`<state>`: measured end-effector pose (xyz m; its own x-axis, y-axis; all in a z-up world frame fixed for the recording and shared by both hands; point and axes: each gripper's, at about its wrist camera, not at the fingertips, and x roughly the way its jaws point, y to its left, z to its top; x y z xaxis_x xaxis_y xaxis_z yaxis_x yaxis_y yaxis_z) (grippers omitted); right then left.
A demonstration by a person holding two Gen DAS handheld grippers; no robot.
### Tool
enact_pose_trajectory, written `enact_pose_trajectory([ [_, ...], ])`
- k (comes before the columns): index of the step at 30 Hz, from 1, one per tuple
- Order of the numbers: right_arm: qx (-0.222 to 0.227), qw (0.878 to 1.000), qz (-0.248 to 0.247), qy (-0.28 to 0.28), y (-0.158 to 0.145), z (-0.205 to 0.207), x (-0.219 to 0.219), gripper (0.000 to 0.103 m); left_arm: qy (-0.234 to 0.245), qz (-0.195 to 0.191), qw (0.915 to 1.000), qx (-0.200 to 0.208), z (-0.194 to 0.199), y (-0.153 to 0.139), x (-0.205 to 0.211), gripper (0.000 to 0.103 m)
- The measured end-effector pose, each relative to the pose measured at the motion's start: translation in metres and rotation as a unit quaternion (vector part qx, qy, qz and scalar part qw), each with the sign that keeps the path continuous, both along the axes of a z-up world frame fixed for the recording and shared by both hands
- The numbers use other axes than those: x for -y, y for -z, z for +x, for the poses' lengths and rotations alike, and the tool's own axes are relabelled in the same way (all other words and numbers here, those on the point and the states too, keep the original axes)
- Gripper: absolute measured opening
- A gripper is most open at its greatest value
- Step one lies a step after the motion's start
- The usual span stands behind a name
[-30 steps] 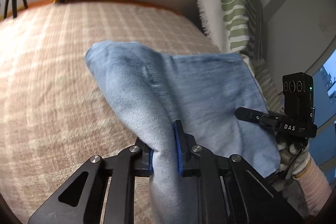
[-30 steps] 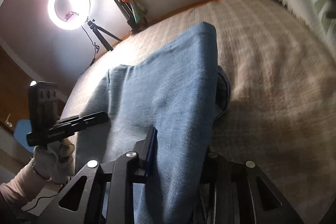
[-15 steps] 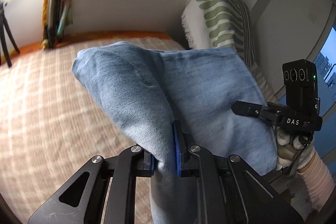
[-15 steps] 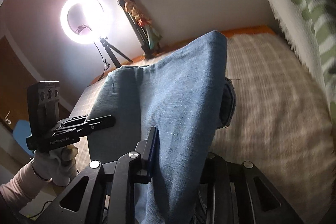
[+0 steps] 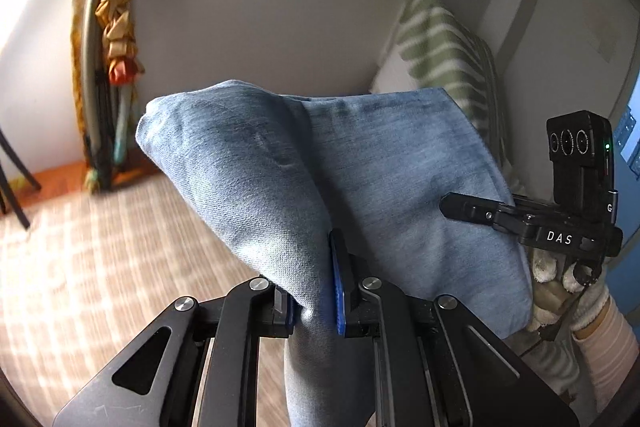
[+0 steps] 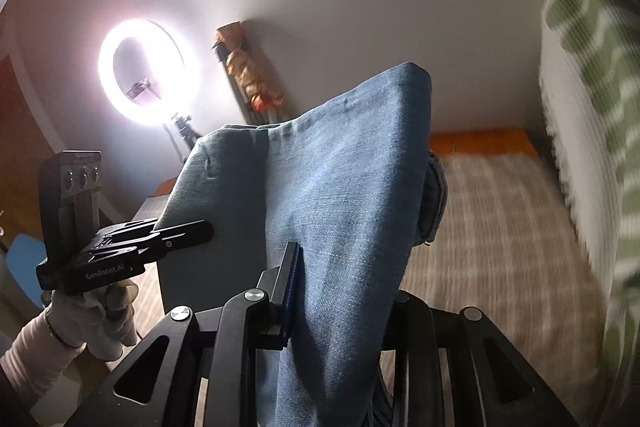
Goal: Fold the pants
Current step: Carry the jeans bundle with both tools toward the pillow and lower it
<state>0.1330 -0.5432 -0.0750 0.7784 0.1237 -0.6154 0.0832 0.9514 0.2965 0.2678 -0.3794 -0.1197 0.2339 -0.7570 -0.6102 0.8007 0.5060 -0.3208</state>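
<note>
The light blue denim pants (image 5: 360, 179) hang in the air between my two grippers, lifted clear of the checked bed cover (image 5: 80, 267). My left gripper (image 5: 316, 291) is shut on one bunched edge of the pants. My right gripper (image 6: 340, 291) is shut on the other edge of the pants (image 6: 344, 187); its right finger is hidden under the cloth. The right gripper also shows at the right of the left wrist view (image 5: 472, 209), and the left gripper shows at the left of the right wrist view (image 6: 176, 235), both pinching the cloth.
A green-striped white pillow (image 5: 444, 55) leans on the wall at the right. A lit ring light on a tripod (image 6: 144, 71) and a folded item wrapped in orange cloth (image 5: 108, 59) stand by the far wall. An orange bed edge (image 6: 480, 139) borders the cover.
Both grippers have risen and tilted upward with the pants; the cloth has lifted off the bed and more wall now fills both views.
</note>
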Motion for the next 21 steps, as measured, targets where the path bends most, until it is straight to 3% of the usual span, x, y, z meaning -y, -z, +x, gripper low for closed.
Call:
enact_pose_trajectory([
  [6, -0.007, 1.0, -0.03, 0.003, 0.006, 0.071, 0.027, 0.025, -0.016, 0.002, 0.9999, 0.003, 0.061, 0.016, 0.036, 0.012],
  [13, -0.028, 0.999, -0.041, 0.015, 0.042, 0.148, 0.062, 0.025, -0.03, 0.022, 0.9993, 0.002, 0.117, 0.05, 0.073, 0.012],
  [21, -0.066, 0.994, -0.086, 0.031, 0.086, 0.193, 0.077, 0.027, -0.06, 0.064, 0.9961, 0.01, 0.149, 0.09, 0.097, 0.014],
])
